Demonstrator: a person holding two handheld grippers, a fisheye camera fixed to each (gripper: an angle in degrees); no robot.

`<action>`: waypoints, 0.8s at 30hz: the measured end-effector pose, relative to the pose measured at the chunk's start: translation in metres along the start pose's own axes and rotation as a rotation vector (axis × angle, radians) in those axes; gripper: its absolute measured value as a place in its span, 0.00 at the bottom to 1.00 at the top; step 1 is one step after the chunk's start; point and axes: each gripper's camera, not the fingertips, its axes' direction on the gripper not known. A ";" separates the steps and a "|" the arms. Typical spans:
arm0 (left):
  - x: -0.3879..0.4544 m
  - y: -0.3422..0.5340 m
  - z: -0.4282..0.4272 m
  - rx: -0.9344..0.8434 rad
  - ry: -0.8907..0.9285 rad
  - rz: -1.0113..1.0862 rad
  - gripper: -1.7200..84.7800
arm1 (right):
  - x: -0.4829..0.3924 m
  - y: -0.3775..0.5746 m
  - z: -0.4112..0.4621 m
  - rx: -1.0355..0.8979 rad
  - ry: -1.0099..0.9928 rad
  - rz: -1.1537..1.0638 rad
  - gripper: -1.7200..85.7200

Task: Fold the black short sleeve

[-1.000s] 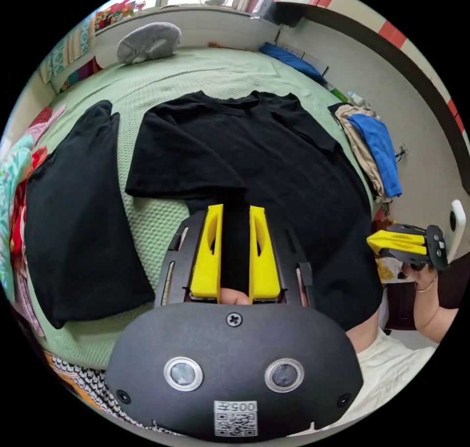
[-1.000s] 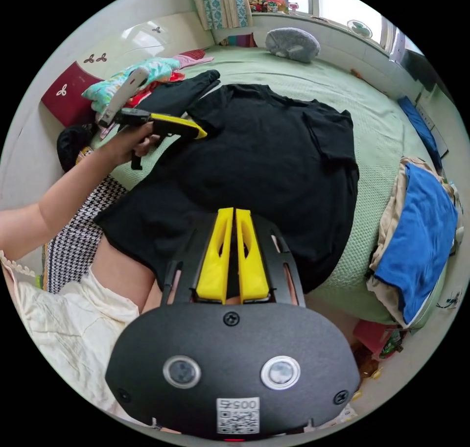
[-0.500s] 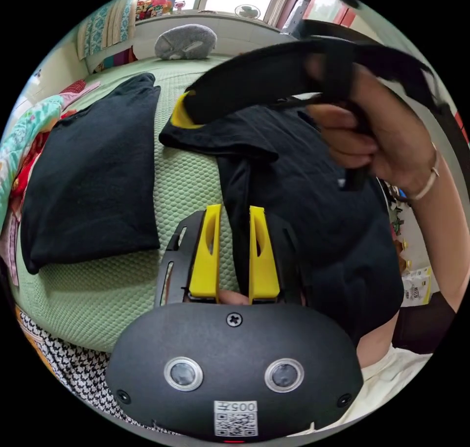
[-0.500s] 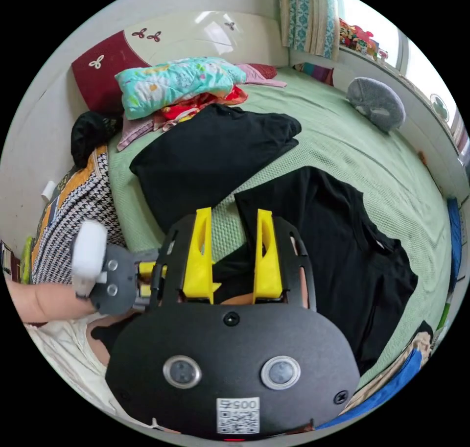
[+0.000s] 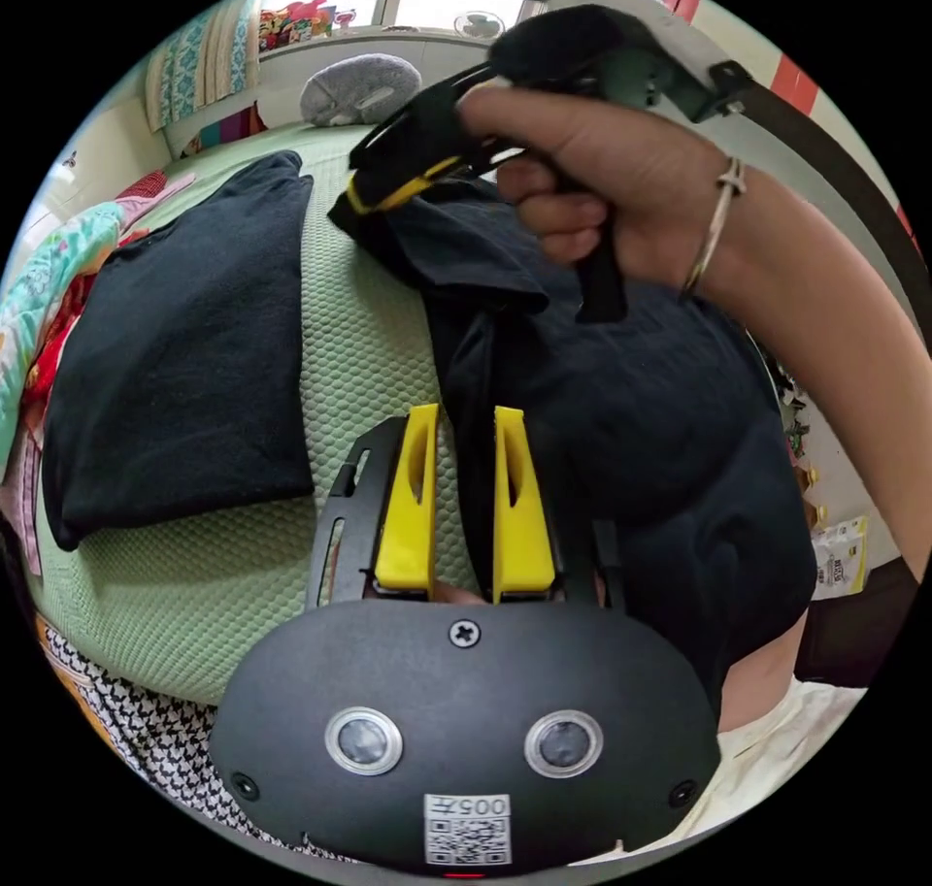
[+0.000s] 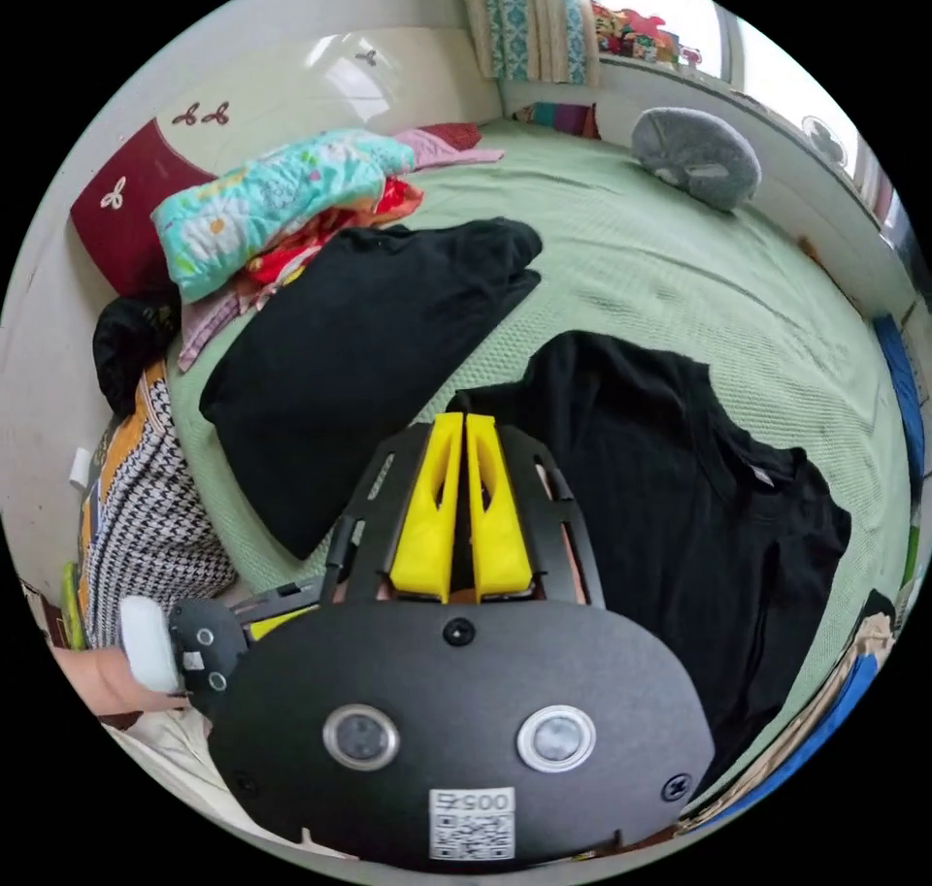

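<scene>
Left gripper (image 5: pixel 464 420): 2 yellow jaws a little apart, a dark fold of the black short sleeve shirt (image 5: pixel 621 420) running up the gap between them; cannot tell whether both jaws press on the cloth

Ahead of those jaws and past their tips: right gripper (image 5: pixel 388 182) gripped in a hand (image 5: pixel 582 187) with a bracelet at the wrist, its yellow-edged tips at the shirt's bunched sleeve corner. Seen in the right gripper view (image 6: pixel 463 430): 2 yellow jaws drawn together, only a thin slit between, tips over the near corner of the shirt (image 6: pixel 680 537); cannot tell whether cloth sits inside the slit

Shirt spread on the green bedspread (image 6: pixel 631 255), neck opening beyond the right jaws and off to their right side, body trailing off the bed edge below

Beside the left jaws, on their left: folded black garment (image 5: pixel 184 343) lying flat on the bedspread (image 5: pixel 359 343), apart from the shirt. Same garment (image 6: pixel 359 343) beyond the right jaws' left side

Farther past the fingertips: grey cushion (image 6: pixel 694 153) by the window ledge, heap of bright patterned cloth (image 6: pixel 272 197) next to the folded garment, checked fabric (image 6: pixel 146 527) hanging at the bed's near corner

Left gripper's body (image 6: pixel 209 639) beside the right jaws' base, low on their left
</scene>
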 end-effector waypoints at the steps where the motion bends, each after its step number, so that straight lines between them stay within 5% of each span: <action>1: -0.002 -0.001 0.001 -0.004 0.007 -0.004 0.13 | 0.017 0.000 -0.015 0.037 0.018 0.031 0.01; 11: -0.010 -0.005 0.002 0.000 0.004 -0.020 0.13 | 0.155 0.034 -0.045 -0.022 0.151 0.348 0.06; 24: -0.018 -0.066 -0.023 0.073 0.080 -0.081 0.09 | 0.126 0.079 -0.015 -0.075 0.021 0.165 0.11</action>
